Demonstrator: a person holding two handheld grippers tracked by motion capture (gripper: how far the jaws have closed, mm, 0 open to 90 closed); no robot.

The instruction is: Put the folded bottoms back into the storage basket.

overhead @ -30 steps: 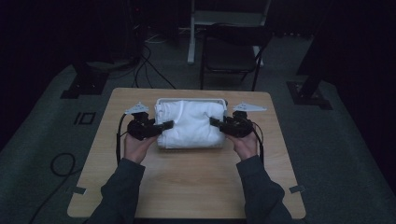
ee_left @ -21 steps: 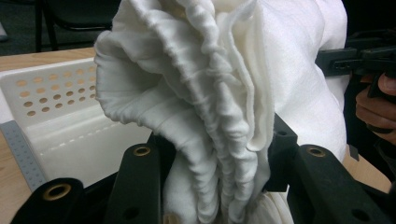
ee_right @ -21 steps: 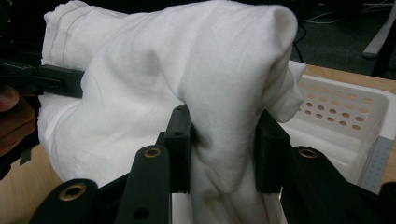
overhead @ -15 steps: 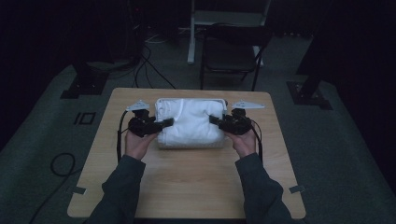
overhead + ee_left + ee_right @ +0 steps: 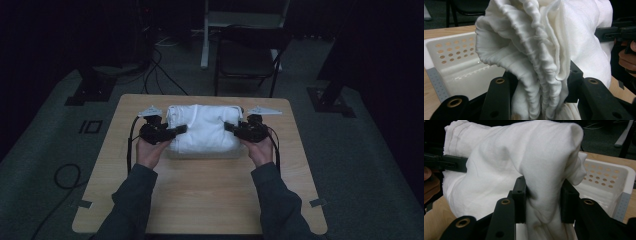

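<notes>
1. Your left gripper is clamped on the gathered left end of the white cloth.
2. Your right gripper pinches its right end.
3. The cloth's long axis runs left to right, over the white basket near the table's far edge.

On your tabletop the basket sits toward the far edge, midway between the sides. The cloth bundle hangs over it, between your two claws: your left claw clamps its left end, your right claw its right end. Behind the tabletop a chair stands on the floor.
</notes>
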